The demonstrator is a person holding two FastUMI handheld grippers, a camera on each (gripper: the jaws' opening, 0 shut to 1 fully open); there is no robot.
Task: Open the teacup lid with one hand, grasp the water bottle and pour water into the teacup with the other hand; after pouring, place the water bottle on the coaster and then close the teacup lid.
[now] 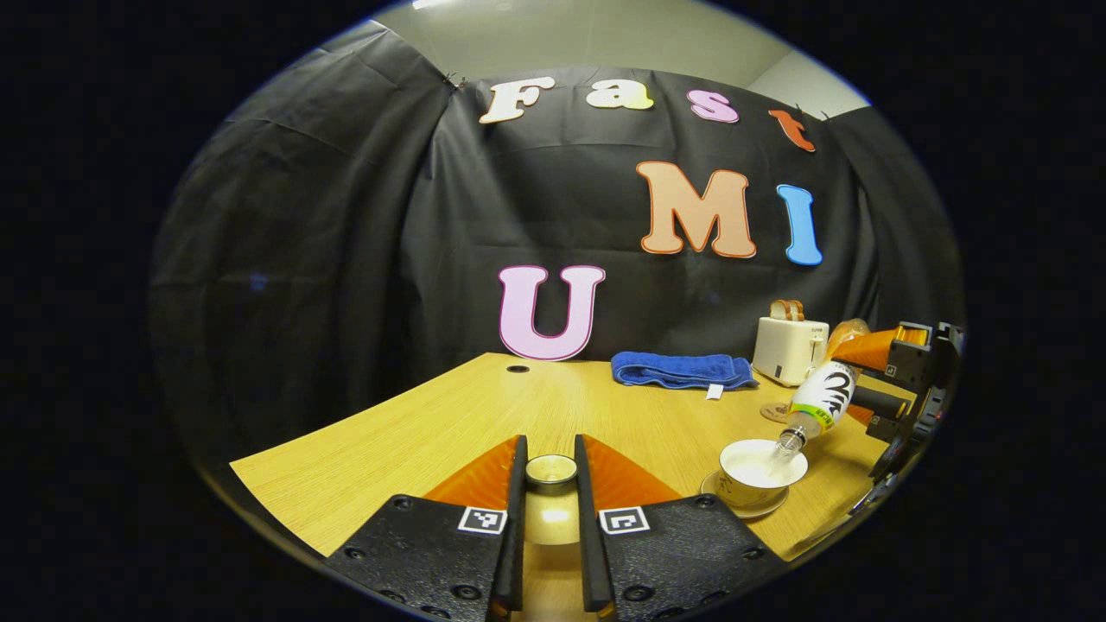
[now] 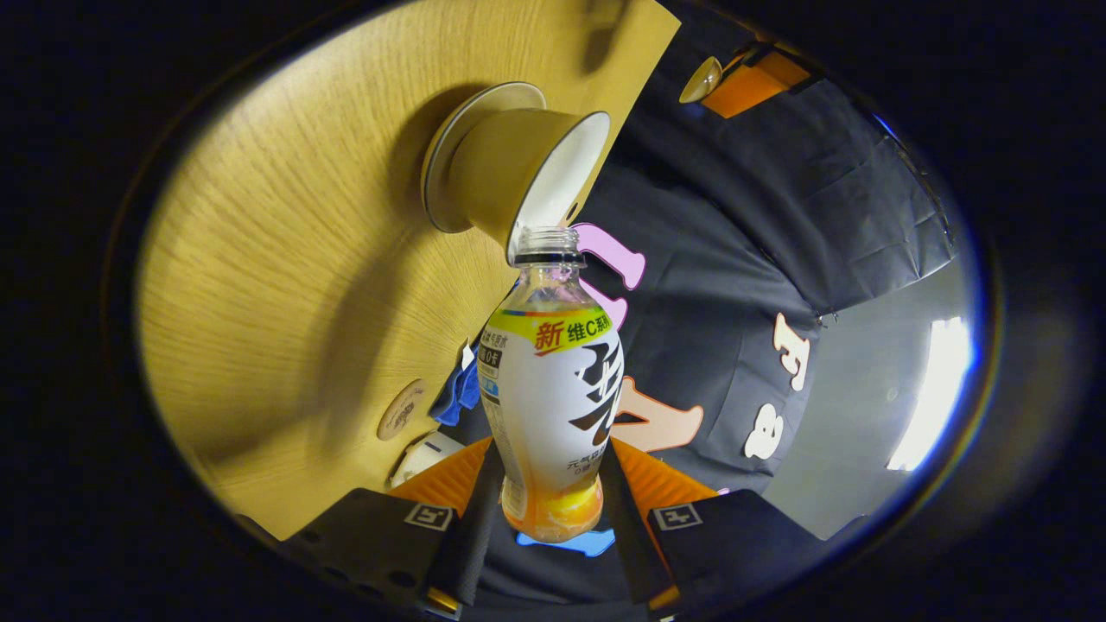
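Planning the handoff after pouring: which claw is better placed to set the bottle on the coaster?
The right claw: it already grips the tilted water bottle over the teacup, near the coaster. The left claw holds the lid.

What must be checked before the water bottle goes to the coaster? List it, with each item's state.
1. Grip on the water bottle: ok, the right tool has both fingers pressing its lower body.
2. Bottle mouth over the teacup: ok, the bottle is tilted with its open neck at the rim.
3. Pour finished: cannot tell, the water level in the cup is not readable.
4. Coaster free: ok, it lies bare on the table, beyond the cup.
5. Lid off and secured: ok, the left tool holds it between its fingers, away from the cup.
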